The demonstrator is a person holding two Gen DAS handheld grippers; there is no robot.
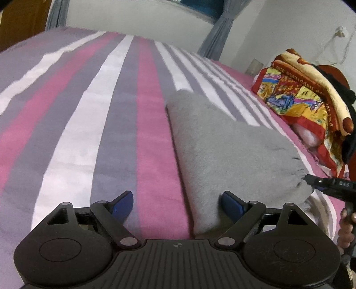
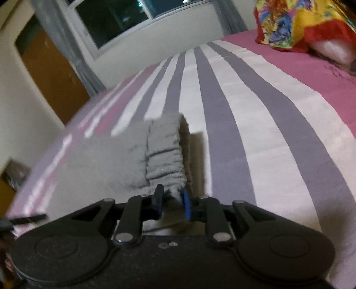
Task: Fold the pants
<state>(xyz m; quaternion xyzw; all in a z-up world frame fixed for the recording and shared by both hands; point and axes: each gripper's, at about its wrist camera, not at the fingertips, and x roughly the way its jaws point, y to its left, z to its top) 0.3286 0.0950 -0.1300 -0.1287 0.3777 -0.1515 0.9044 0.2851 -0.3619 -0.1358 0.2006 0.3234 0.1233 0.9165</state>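
The grey fleece pants (image 1: 224, 146) lie folded lengthwise on the striped bed, running away from me. My left gripper (image 1: 177, 203) is open, its blue pads straddling the near left edge of the pants without gripping. My right gripper (image 2: 172, 200) is shut on the gathered elastic waistband of the pants (image 2: 164, 160) and holds it lifted a little off the bed. In the left wrist view the right gripper (image 1: 308, 177) shows at the right, pinching the waistband edge.
The bed has a pink, grey and white striped cover (image 1: 89, 111). A colourful pillow or blanket pile (image 1: 307, 97) sits at the right, also in the right wrist view (image 2: 300, 22). A window (image 2: 124, 20), curtain and a brown door (image 2: 53, 77) stand beyond the bed.
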